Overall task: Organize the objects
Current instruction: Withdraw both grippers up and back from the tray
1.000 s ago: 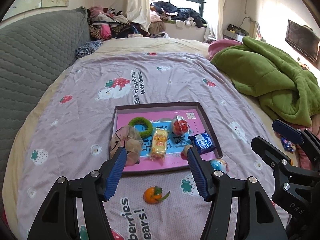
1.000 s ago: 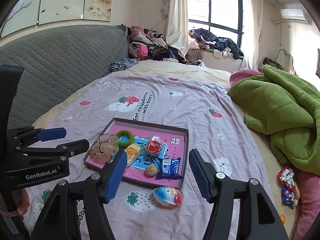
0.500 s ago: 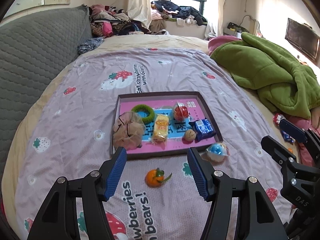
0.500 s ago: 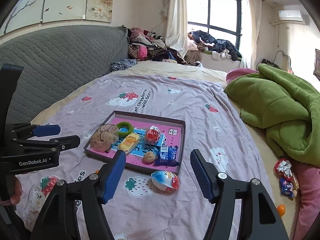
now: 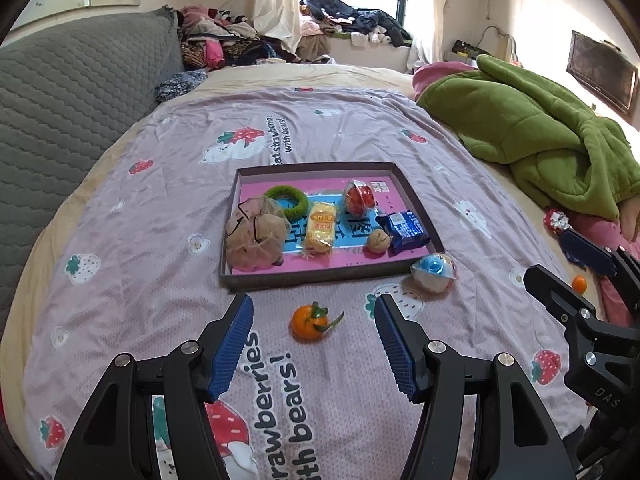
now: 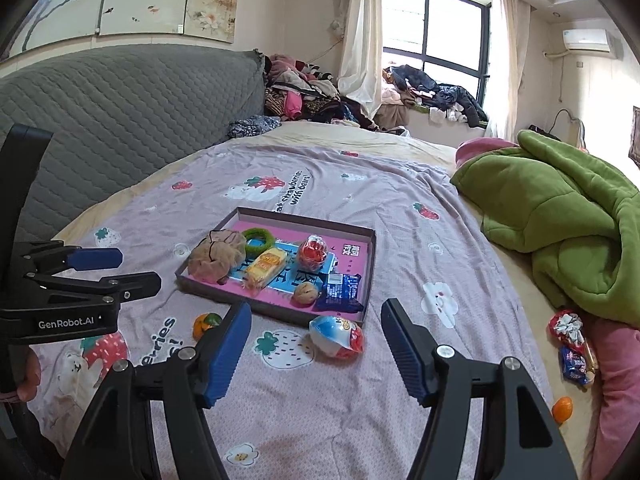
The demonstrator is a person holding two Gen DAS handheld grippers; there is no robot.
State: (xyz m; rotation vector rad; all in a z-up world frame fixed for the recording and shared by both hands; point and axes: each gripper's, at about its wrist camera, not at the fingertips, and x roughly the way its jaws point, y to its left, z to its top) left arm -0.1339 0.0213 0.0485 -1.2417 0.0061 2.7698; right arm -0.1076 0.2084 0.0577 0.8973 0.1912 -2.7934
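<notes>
A shallow dark tray [image 5: 332, 279] [image 6: 370, 264] with a pink floor lies on the bedspread. It holds a beige mesh pouch [image 5: 256, 238], a green ring [image 5: 287, 201], a yellow snack pack [image 5: 320, 227], a red wrapped ball [image 5: 359, 199], a walnut [image 5: 378, 241] and a blue packet [image 5: 403, 230]. A small orange [image 5: 307, 323] [image 6: 206, 324] lies on the spread in front of the tray, between my left gripper's [image 5: 314, 346] open fingers. A blue, white and red egg-shaped toy [image 5: 434, 272] [image 6: 338, 341] lies by the tray's near right corner, ahead of my open, empty right gripper [image 6: 316, 350].
A green quilt [image 5: 540, 148] is heaped on the right of the bed. Candy wrappers [image 6: 572, 344] and a second small orange [image 6: 562, 408] lie on pink bedding at the right edge. A grey quilted headboard [image 5: 72, 92] is at left; clothes [image 5: 224, 44] are piled beyond.
Both grippers have drawn back from the tray toward the near edge of the bed. The orange and the egg toy now sit farther ahead. Jaws stay open.
</notes>
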